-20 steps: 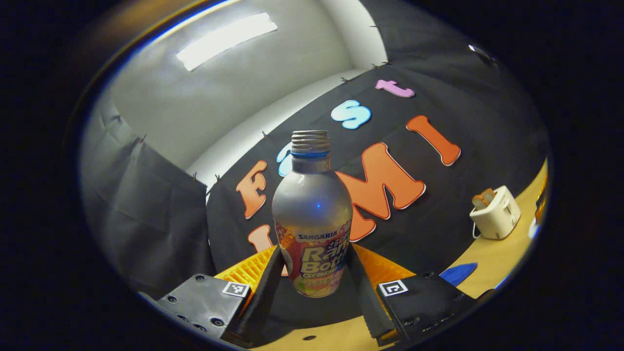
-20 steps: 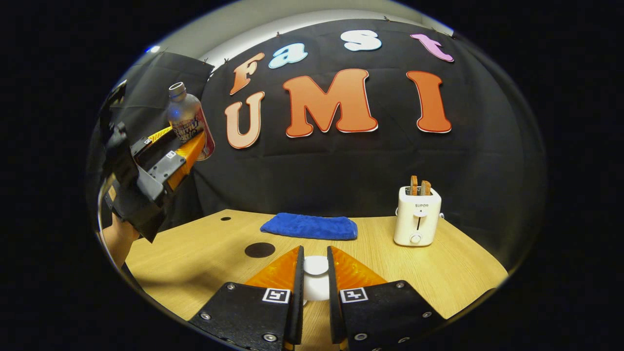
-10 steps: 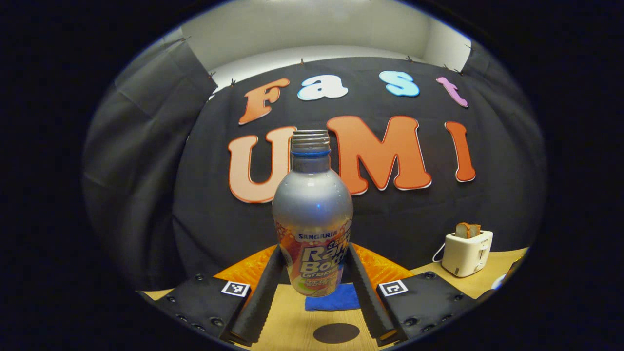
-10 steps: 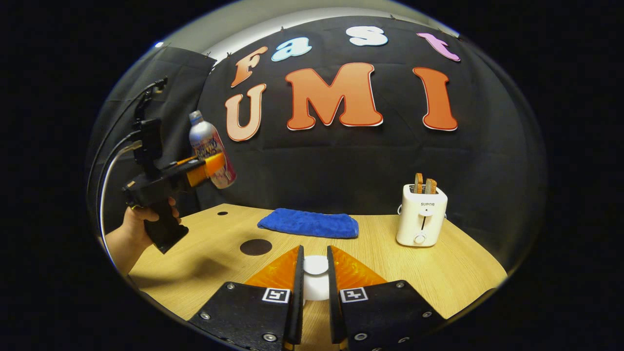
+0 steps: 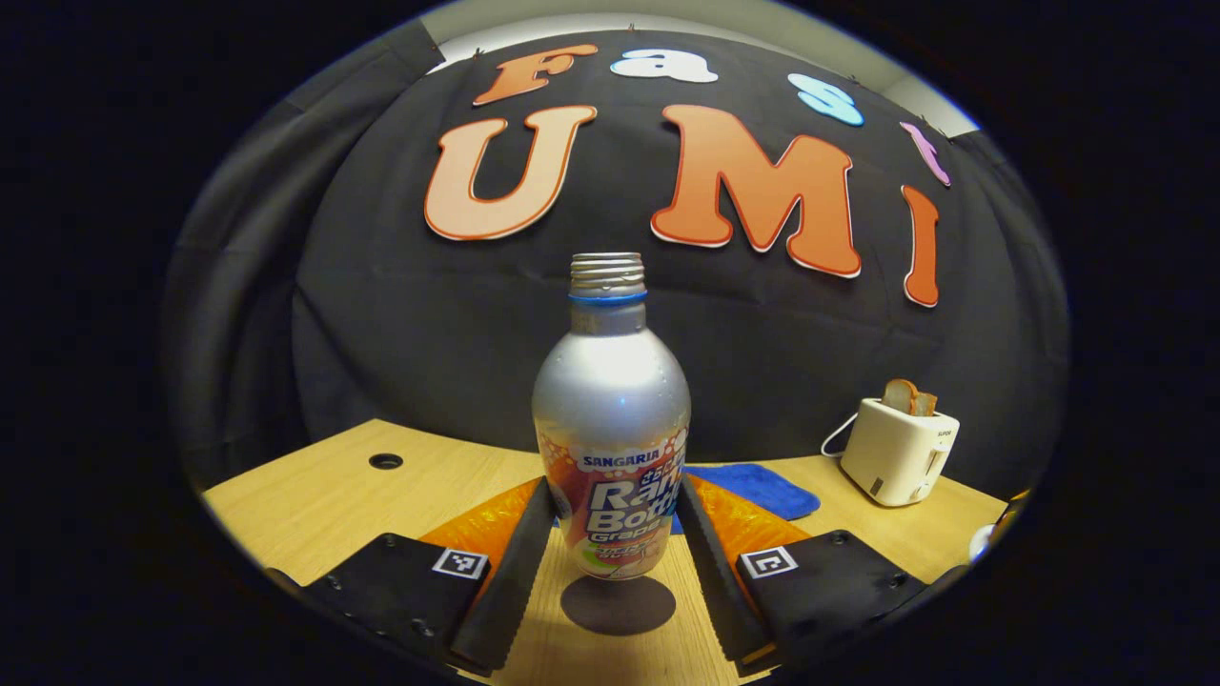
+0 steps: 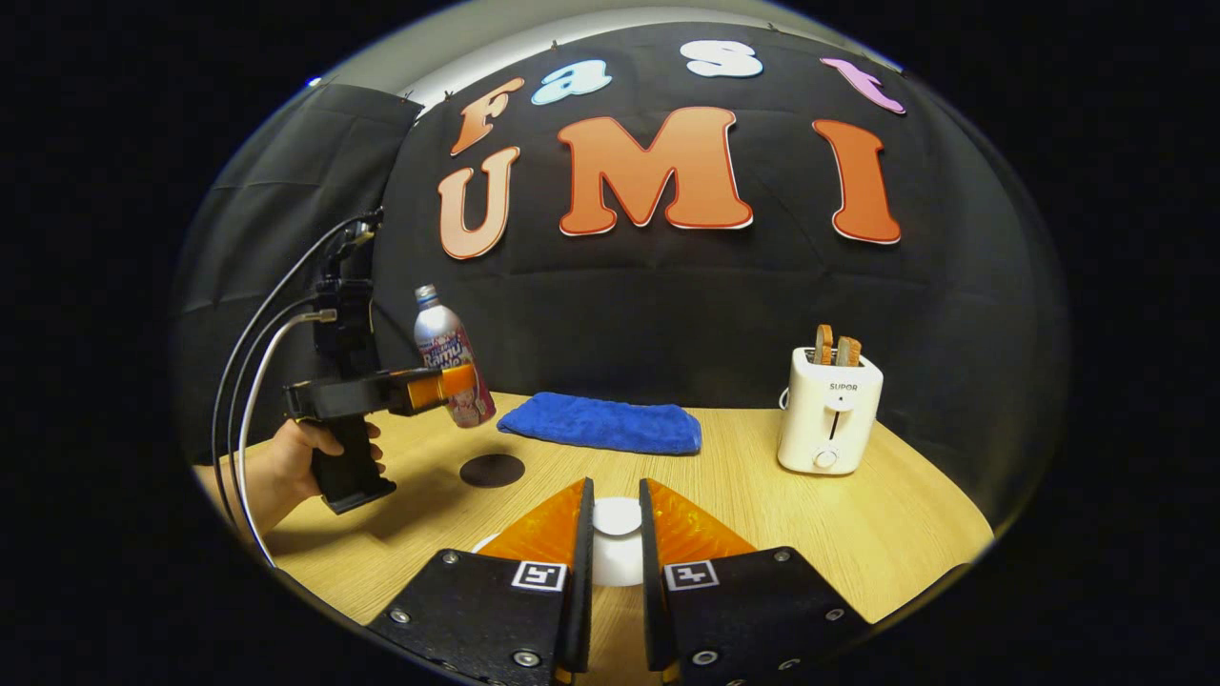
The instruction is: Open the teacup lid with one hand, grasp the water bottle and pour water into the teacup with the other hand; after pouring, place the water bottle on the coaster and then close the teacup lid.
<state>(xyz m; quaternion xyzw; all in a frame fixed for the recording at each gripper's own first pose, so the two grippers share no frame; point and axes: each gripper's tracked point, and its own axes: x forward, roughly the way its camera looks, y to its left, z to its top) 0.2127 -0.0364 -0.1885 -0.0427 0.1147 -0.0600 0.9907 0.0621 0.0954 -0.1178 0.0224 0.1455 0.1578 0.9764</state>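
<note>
Your left tongs [image 5: 610, 572] have two black fingers with ribbed, saw-toothed inner faces, each backed by a translucent orange ridged wedge. Behind them sit flat black plates, each carrying a small square black-and-white marker and several round screws. Your right tongs [image 6: 610, 572] are built the same way: black fingers, glossy orange wedges, black plates with a square marker apiece and silver screw heads near the lower edge. In the right gripper view, the left unit shows a black pistol-style handle, a black upright block on top, and grey and black cables looping from it. Your hand [image 6: 295, 457] is bare, with no sleeve visible.
</note>
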